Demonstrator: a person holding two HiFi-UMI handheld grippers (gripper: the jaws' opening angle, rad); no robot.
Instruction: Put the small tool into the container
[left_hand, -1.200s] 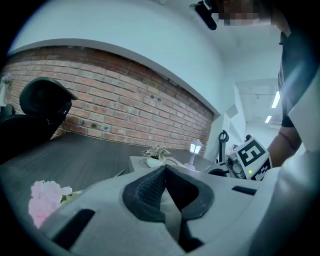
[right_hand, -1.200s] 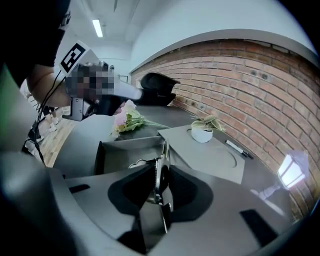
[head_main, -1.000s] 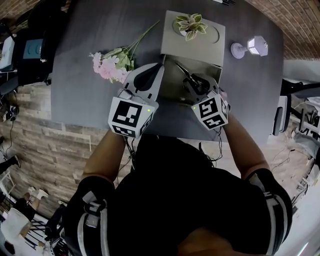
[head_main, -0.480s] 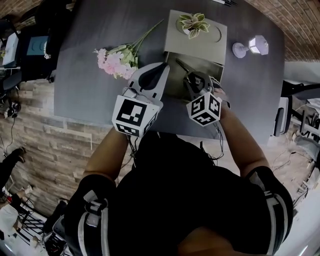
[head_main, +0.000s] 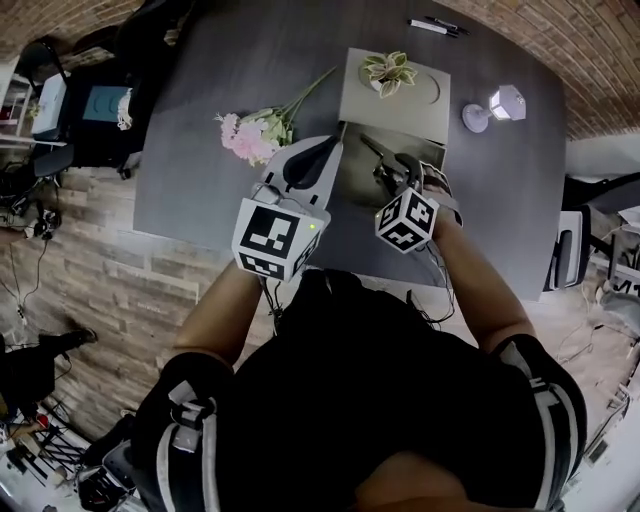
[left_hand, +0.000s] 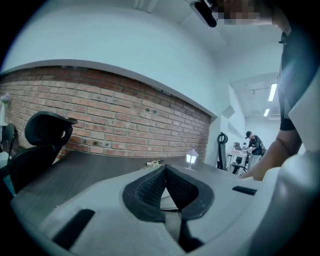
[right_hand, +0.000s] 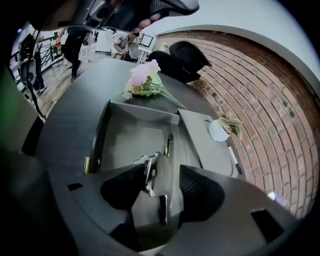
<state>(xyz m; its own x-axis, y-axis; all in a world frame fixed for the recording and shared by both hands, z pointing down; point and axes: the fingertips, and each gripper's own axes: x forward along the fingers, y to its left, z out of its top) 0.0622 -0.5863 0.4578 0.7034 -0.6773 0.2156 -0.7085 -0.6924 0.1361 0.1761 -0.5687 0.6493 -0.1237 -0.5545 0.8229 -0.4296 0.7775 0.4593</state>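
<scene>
A grey box (head_main: 400, 95) on the dark table has its drawer (head_main: 362, 182) pulled out toward me. My right gripper (head_main: 400, 172) hangs over the drawer, pointing down into it. Its jaws are opening and stand wide apart. The small metal tool (right_hand: 150, 172), a pair of pliers with dark handles (head_main: 385, 160), sits between them, leaning on the left pad with a gap to the right pad. The drawer floor (right_hand: 127, 142) lies just below the right gripper (right_hand: 164, 175). My left gripper (head_main: 334, 148) hovers at the drawer's left edge; in its own view the left gripper (left_hand: 165, 168) is shut and empty.
A small potted plant (head_main: 386, 68) stands on top of the box. Pink flowers (head_main: 255, 135) lie on the table left of the drawer. A small white lamp (head_main: 505, 100) sits to the right, pens (head_main: 435, 24) at the far edge. A black office chair (left_hand: 42, 135) stands beyond the table.
The right gripper's jaws have spread apart around the tool over the drawer, and the gripper has tipped down toward it. The left gripper has barely shifted.
</scene>
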